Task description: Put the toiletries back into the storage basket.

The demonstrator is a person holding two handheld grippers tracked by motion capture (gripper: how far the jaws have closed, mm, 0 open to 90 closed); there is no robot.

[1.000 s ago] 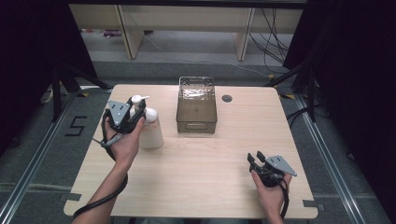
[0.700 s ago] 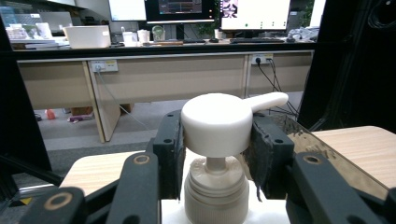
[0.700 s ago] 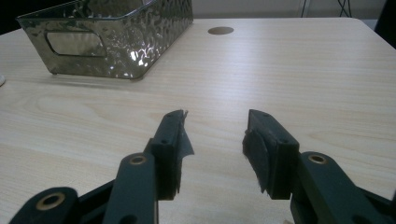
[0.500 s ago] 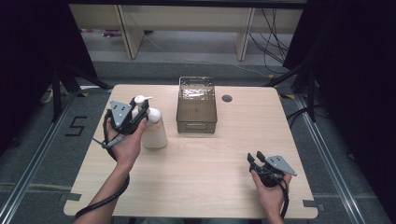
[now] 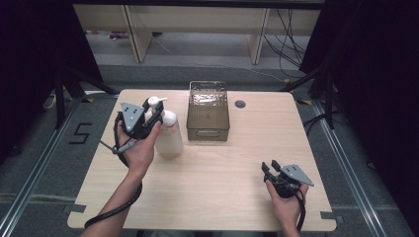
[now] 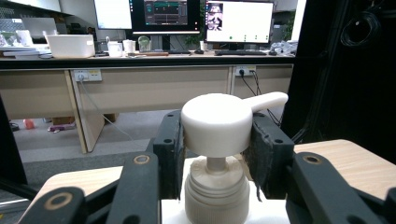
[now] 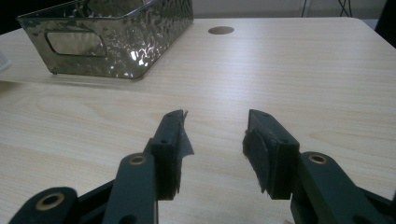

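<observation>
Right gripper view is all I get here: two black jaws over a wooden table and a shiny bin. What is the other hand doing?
Observer: The left gripper is closed on the pump head of a white bottle.
Operator: Where is that bottle?
Observer: It stands upright on the table, just left of the bin.
Operator: Is anything in the bin?
Observer: From the high view I cannot tell; its base just glints.
Operator: And my gripper?
Observer: The right gripper is open near the table's front right corner, with nothing between its jaws.
</observation>
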